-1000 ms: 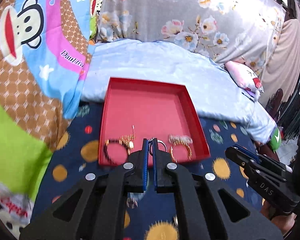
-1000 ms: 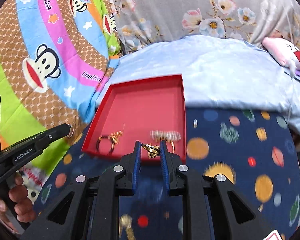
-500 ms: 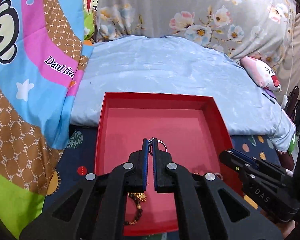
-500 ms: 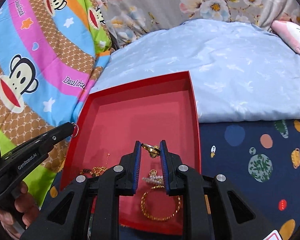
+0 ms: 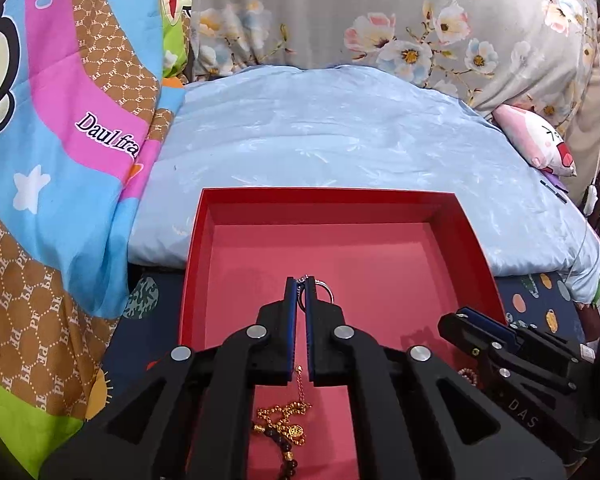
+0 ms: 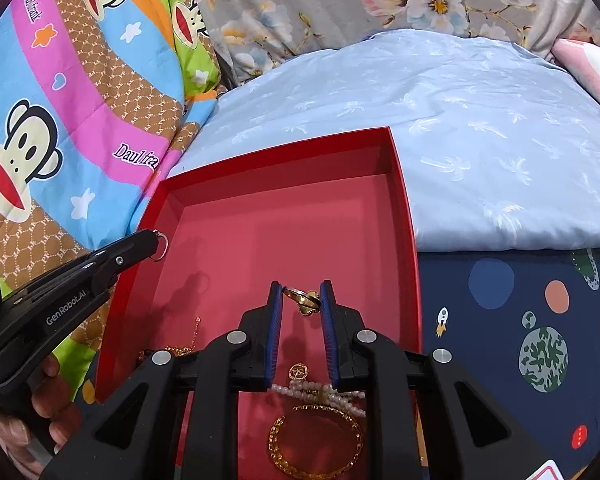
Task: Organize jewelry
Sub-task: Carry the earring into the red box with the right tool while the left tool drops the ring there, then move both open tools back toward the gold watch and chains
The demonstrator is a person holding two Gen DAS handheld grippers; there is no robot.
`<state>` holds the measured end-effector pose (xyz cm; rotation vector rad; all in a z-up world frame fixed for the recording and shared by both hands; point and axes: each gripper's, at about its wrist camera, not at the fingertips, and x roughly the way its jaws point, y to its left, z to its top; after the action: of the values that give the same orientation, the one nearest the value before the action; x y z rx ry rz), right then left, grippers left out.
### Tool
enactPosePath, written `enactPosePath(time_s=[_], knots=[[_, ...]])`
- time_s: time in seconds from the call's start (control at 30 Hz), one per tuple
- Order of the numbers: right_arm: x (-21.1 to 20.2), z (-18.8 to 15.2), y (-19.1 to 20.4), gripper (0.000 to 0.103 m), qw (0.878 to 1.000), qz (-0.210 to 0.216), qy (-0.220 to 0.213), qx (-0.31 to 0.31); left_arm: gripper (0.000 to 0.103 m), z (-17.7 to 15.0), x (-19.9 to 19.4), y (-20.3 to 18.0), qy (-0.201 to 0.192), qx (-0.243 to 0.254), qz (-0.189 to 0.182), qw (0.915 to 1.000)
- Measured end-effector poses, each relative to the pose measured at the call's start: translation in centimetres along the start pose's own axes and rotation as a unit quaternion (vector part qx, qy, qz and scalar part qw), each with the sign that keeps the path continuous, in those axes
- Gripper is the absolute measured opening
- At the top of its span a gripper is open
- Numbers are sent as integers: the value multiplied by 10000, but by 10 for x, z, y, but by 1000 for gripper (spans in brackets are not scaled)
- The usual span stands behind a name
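Observation:
A red tray (image 5: 478,240) (image 6: 404,200) lies on the bed. My left gripper (image 5: 300,280) is shut on a silver ring (image 5: 326,292) and holds it above the tray's middle; it also shows in the right wrist view (image 6: 156,246). My right gripper (image 6: 300,288) is shut on a gold ring (image 6: 302,298) above the tray's near half; it also shows in the left wrist view (image 5: 466,316). A gold chain with dark beads (image 5: 286,428), a pearl piece (image 6: 320,394) and a gold chain bracelet (image 6: 316,440) lie at the tray's near end.
The tray rests partly on a light blue quilt (image 5: 340,136) and a dark planet-print sheet (image 6: 520,340). A colourful monkey-print blanket (image 5: 52,160) rises at the left. A pink plush (image 5: 536,144) lies at the right.
Both grippers have moved forward over the tray with their rings still held. The jewelry at the tray's near end now lies under the grippers.

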<state>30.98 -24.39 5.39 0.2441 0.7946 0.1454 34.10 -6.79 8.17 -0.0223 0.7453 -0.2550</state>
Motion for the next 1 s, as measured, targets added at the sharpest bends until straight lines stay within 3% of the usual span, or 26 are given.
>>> enactPosePath(time_s=[0.1,0.17,0.2,0.33,0.5,0.8,1.0], knots=[[-1,0,1,22,10000,-46,-70,-47,4,0,3,2,-28,-94,30,9999],[-6,1,0,33,9998,-54,-211,-10,4,0,3,3,-83,-110,124,9998],[-9,1,0,33,9996,-69,-272,7,4,-1,3,3,-107,-80,169,9998],[-29,1,-3,34,9989,-74,-440,136,33,-3,-7,7,-182,-196,245,9993],[-62,-13,-2,34,9981,50,-554,262,33,-15,-36,8,-216,-207,230,9993],[-133,-80,23,36,9982,259,-468,283,37,-67,-107,5,-157,-332,169,9992],[-171,-149,35,37,9987,312,-138,383,37,-125,-137,3,239,-395,31,9989]])
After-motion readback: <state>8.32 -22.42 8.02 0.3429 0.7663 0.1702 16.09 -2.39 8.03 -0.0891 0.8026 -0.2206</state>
